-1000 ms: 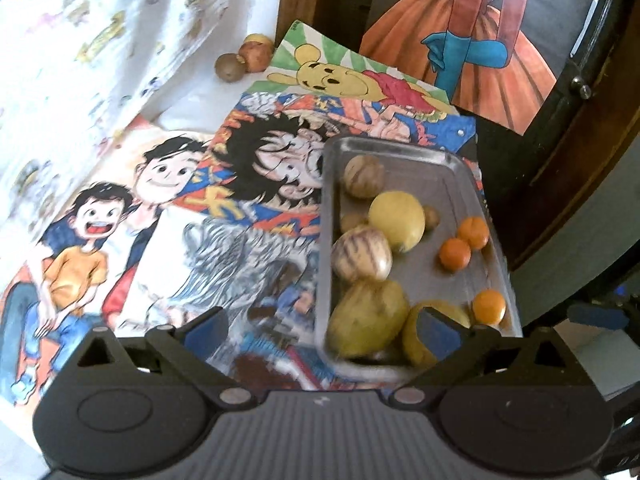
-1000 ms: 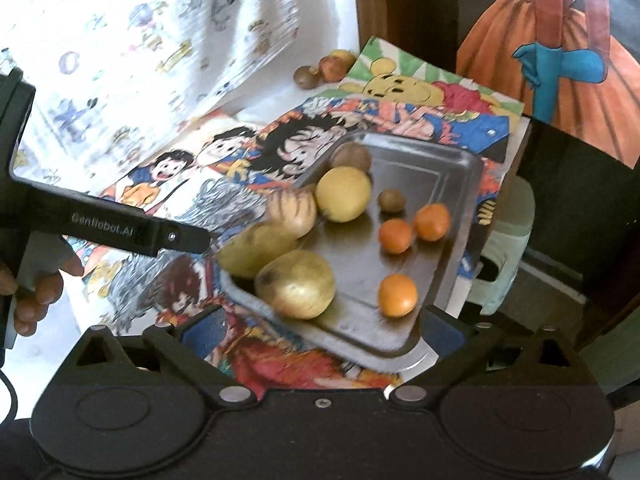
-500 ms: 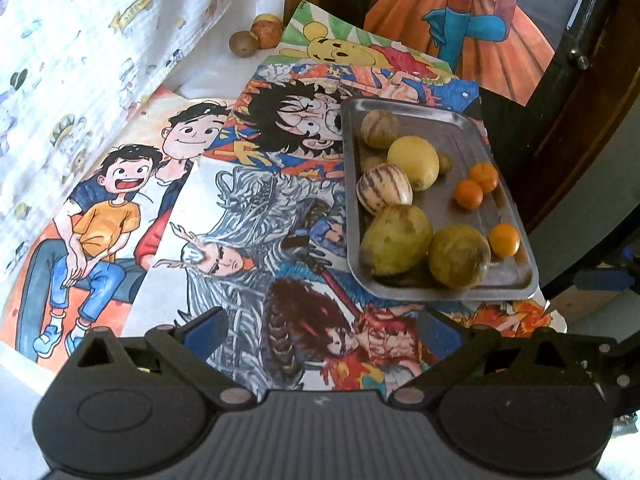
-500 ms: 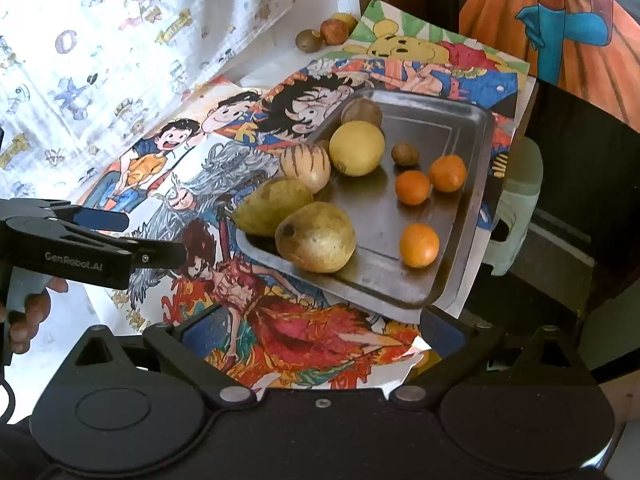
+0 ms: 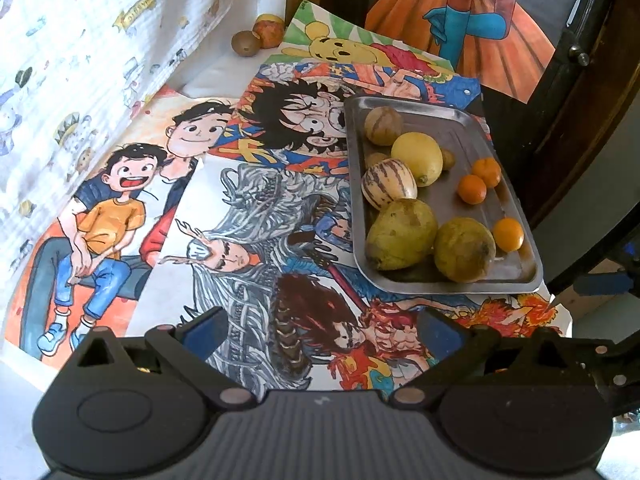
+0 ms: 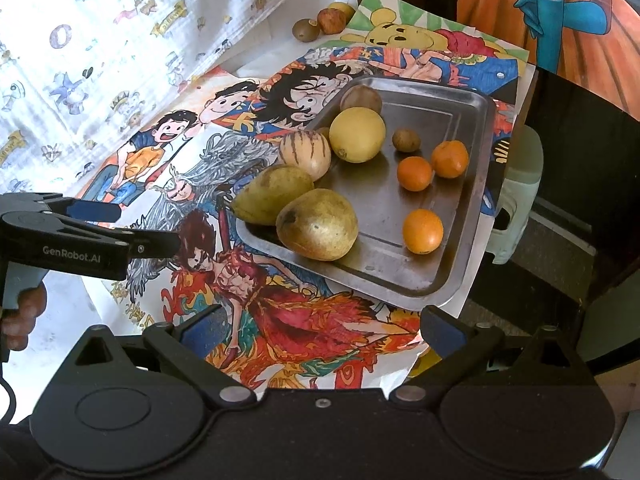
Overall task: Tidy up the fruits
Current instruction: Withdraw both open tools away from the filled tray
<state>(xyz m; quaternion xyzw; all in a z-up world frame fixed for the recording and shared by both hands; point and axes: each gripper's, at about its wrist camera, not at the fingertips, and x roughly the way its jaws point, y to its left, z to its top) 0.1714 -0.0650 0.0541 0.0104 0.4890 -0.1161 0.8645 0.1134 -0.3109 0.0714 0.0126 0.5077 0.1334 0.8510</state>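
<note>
A steel tray lies at the table's right edge on cartoon posters. It holds two green-yellow mangoes, a yellow round fruit, two striped melons, a small brown fruit and three small oranges. My left gripper is open and empty, above the posters, short of the tray. It also shows in the right wrist view. My right gripper is open and empty, near the tray's front corner.
Three small fruits lie at the table's back near a patterned curtain. Cartoon posters cover the table. A pale plastic stool stands beyond the table's right edge. A dark door is at right.
Both grippers have pulled back and up from the tray, so the tray appears farther away. The fruits in the tray have not moved.
</note>
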